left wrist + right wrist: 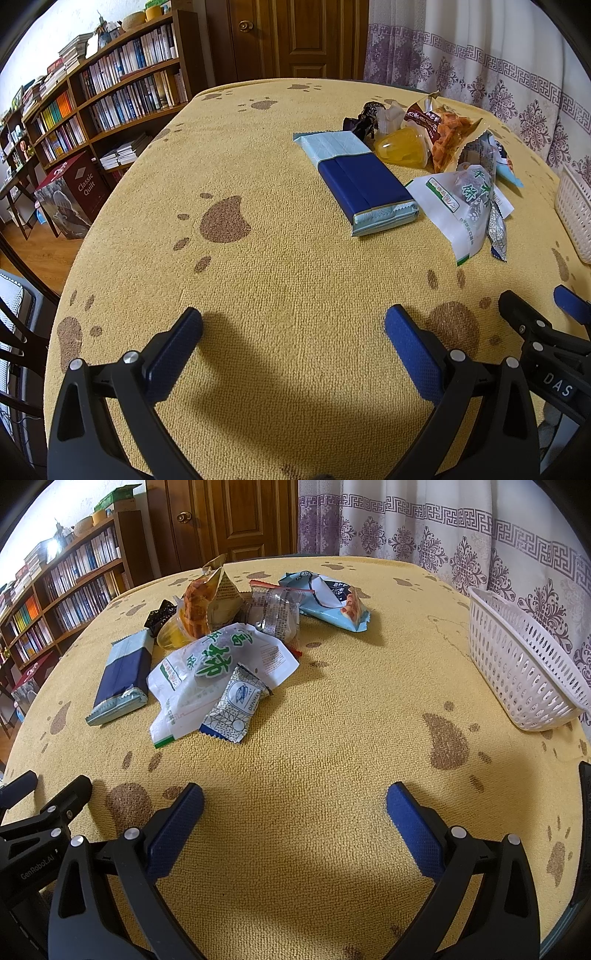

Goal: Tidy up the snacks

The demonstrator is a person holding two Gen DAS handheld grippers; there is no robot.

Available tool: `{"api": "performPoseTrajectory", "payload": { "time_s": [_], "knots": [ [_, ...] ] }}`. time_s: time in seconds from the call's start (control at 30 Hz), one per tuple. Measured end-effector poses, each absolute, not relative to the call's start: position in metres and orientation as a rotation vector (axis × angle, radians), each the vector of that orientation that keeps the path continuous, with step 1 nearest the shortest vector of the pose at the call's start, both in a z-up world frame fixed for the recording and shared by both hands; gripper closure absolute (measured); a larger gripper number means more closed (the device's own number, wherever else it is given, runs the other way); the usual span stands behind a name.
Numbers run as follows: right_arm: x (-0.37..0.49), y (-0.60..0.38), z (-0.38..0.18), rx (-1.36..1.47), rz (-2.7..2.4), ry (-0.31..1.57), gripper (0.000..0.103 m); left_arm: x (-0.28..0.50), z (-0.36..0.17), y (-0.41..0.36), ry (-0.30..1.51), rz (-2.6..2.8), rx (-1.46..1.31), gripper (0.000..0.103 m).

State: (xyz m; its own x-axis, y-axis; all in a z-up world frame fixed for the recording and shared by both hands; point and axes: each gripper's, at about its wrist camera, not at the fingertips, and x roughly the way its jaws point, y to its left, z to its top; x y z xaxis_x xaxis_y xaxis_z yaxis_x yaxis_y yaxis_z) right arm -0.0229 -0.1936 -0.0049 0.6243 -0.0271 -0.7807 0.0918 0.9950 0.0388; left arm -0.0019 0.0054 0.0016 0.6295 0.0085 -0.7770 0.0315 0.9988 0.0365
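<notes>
A pile of snacks lies on the yellow paw-print tablecloth (314, 738). It holds a navy and pale blue bar pack (364, 181) (122, 675), a white packet with green writing (218, 668) (458, 206), a small patterned sachet (236, 709), a yellow jelly cup (400, 149), an orange crisp bag (199, 602) and a light blue bag (328, 598). A white slotted basket (524, 664) stands at the right. My left gripper (293, 325) and right gripper (295, 805) are both open and empty, low over the cloth near the front, apart from the pile.
A bookshelf (110, 85) and a boxed quilt (74, 195) stand left of the table. A wooden door (229, 520) and patterned curtain (461, 535) are behind it. The right gripper shows at the left wrist view's right edge (546, 321).
</notes>
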Motion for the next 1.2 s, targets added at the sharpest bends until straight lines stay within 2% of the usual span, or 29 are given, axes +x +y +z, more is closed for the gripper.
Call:
{"api": "performPoseTrajectory", "payload": {
  "time_s": [1.2],
  "knots": [
    [-0.0253,-0.1984,-0.0031,0.034,0.032,0.909,0.002,-0.0031,0.0019,0.0050,0.891,-0.012,0.047,0.005]
  ]
}}
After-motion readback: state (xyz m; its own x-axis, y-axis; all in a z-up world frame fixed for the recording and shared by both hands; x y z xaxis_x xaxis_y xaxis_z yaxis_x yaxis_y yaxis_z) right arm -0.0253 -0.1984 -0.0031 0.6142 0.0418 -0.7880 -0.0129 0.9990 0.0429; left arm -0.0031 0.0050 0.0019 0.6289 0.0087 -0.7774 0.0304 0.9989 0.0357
